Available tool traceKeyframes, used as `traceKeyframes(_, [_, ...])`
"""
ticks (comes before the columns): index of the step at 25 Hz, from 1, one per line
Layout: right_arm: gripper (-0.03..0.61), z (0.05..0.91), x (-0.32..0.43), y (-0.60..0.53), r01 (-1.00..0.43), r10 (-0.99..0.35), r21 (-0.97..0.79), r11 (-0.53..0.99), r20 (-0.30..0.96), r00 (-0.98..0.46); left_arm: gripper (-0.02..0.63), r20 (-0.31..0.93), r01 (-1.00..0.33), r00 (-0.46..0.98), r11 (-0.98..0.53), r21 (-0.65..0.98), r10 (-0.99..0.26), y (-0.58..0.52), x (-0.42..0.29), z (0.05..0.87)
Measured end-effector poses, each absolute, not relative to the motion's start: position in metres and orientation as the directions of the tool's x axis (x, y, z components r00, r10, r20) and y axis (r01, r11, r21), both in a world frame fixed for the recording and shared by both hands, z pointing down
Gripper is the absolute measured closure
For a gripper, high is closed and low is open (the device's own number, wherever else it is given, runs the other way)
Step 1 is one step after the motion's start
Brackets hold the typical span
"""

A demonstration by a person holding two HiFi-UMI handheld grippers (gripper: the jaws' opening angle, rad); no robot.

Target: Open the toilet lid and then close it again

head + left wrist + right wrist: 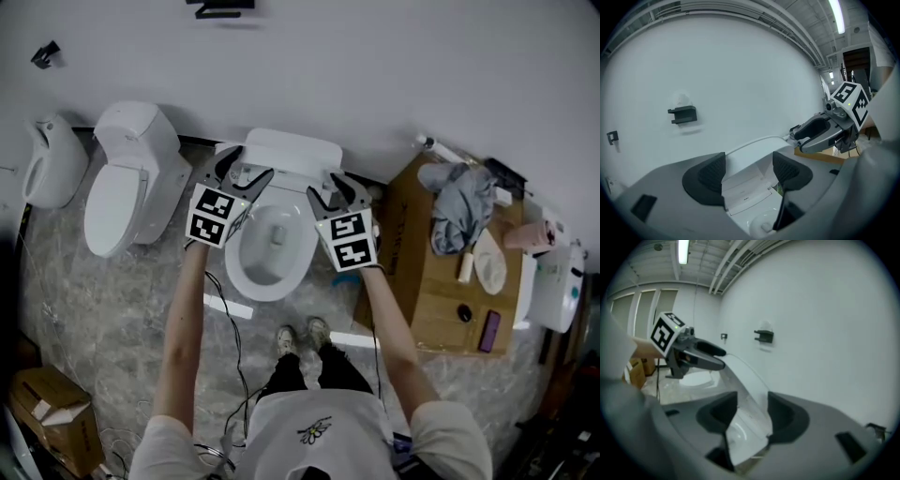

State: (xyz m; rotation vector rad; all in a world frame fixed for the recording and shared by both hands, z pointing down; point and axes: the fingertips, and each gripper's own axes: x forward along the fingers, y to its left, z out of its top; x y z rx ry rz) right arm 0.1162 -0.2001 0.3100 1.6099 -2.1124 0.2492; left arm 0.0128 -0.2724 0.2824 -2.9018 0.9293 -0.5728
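The middle toilet's white lid (291, 153) stands raised against the wall, with the bowl (272, 239) open below it. My left gripper (246, 173) is at the lid's left side and my right gripper (337, 197) at its right side, both near the top. In the left gripper view the left gripper (747, 173) is open, its jaws apart, with the lid (750, 159) showing between them. In the right gripper view the right gripper (752, 416) is open, and the lid's edge (750, 394) runs through the gap. I cannot tell if either pad touches it.
A second toilet (127, 178) with its lid down stands to the left, and a white fixture (52, 159) further left. A wooden cabinet (441, 272) with a grey cloth (464, 202) is close on the right. Cables (234, 347) trail over the floor by the person's feet (300, 337).
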Motion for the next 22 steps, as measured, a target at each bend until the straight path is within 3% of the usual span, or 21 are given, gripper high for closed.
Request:
traceKeyframes(10, [0.393, 0.318, 0.127, -0.242, -0.962, -0.873, 0.156, 0.223, 0.472, -0.126, 0.275, 0.294, -0.516, 0.786, -0.839, -0.171, -0.543, -0.298, 0.029, 0.272])
traceKeyframes(22, [0.426, 0.297, 0.175, -0.312, -0.951, -0.867, 0.053, 0.305, 0.429, -0.254, 0.275, 0.338, -0.54, 0.742, -0.815, -0.21, -0.579, -0.373, 0.074, 0.257])
